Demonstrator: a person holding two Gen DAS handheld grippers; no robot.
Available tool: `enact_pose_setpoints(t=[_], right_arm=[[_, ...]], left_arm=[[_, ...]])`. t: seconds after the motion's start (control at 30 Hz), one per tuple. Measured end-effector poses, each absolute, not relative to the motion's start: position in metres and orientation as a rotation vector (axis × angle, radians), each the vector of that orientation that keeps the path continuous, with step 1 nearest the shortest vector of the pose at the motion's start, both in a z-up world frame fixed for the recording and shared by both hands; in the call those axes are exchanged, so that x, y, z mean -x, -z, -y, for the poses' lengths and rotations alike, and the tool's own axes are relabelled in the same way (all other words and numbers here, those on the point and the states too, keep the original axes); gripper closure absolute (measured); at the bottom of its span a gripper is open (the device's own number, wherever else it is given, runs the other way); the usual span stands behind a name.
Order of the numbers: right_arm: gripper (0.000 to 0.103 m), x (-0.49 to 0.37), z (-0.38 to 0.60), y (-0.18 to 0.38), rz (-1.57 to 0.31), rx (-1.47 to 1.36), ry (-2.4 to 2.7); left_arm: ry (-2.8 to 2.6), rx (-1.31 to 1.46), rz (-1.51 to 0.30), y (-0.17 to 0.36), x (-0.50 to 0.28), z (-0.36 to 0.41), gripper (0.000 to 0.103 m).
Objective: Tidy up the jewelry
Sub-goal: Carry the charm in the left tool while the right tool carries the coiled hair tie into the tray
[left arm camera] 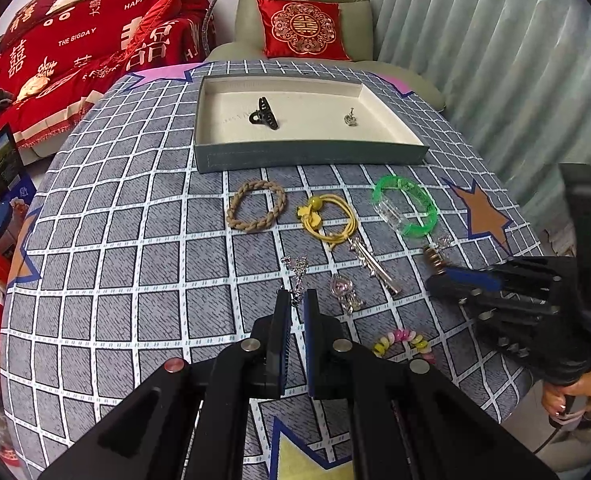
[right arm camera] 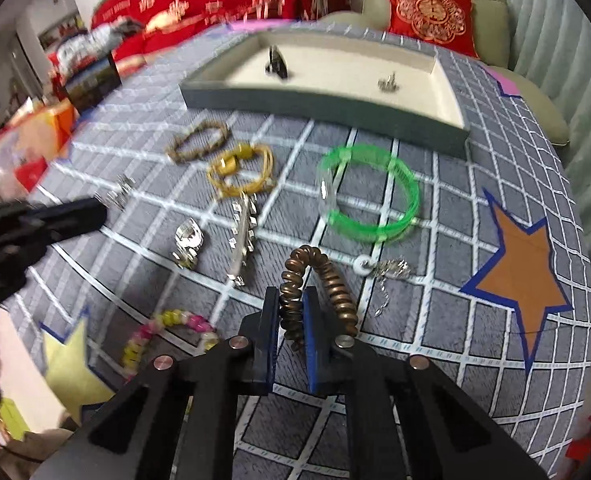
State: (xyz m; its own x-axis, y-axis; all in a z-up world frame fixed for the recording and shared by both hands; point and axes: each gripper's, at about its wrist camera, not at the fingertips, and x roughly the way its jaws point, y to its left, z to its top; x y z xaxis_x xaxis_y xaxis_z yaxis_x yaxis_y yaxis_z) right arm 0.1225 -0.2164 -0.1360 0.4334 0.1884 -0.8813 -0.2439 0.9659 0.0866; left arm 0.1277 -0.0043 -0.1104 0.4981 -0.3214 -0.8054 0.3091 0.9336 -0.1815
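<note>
Grey checked cloth covers the table [left arm camera: 135,240], where a shallow tray [left arm camera: 307,154] at the far side holds a black claw clip [left arm camera: 263,114] and a small silver piece [left arm camera: 350,117]. Nearer lie a green bangle [right arm camera: 369,192], a braided tan band [left arm camera: 255,205] and a yellow hair tie [left arm camera: 329,214]. Right gripper [right arm camera: 291,306] is clenched on a bronze coil tie [right arm camera: 319,284], lifted slightly. Left gripper [left arm camera: 297,300] has its jaws nearly together around a silver earring [left arm camera: 296,276]; whether they pinch it I cannot tell
</note>
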Motion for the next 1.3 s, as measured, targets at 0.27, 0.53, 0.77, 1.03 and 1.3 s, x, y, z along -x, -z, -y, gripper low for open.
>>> enact_pose_setpoints(t=[0.27, 0.53, 0.77, 1.03, 1.3], right_arm=[[0.091, -0.135, 0.253, 0.080, -0.982, -0.125, -0.280], [0.090, -0.187, 0.266, 0.042, -0.915, -0.173, -0.277], [0.090, -0.246, 0.272, 0.042, -0.920, -0.210, -0.268], [0.091, -0.301, 0.272, 0.075, -0.969, -0.214, -0.245], [0.091, -0.331, 0.272, 0.118, -1.034, -0.239, -0.223]], left_arm=[[0.380, 0.023, -0.942, 0.083, -0.144, 0.005, 0.089], [0.341, -0.012, -0.871, 0.043, -0.191, 0.013, 0.089], [0.319, -0.014, -0.884, 0.045, -0.251, 0.029, 0.089], [0.273, -0.036, -0.988, 0.099, -0.313, 0.051, 0.089], [0.252, -0.055, -1.034, 0.131, -0.339, 0.060, 0.089]])
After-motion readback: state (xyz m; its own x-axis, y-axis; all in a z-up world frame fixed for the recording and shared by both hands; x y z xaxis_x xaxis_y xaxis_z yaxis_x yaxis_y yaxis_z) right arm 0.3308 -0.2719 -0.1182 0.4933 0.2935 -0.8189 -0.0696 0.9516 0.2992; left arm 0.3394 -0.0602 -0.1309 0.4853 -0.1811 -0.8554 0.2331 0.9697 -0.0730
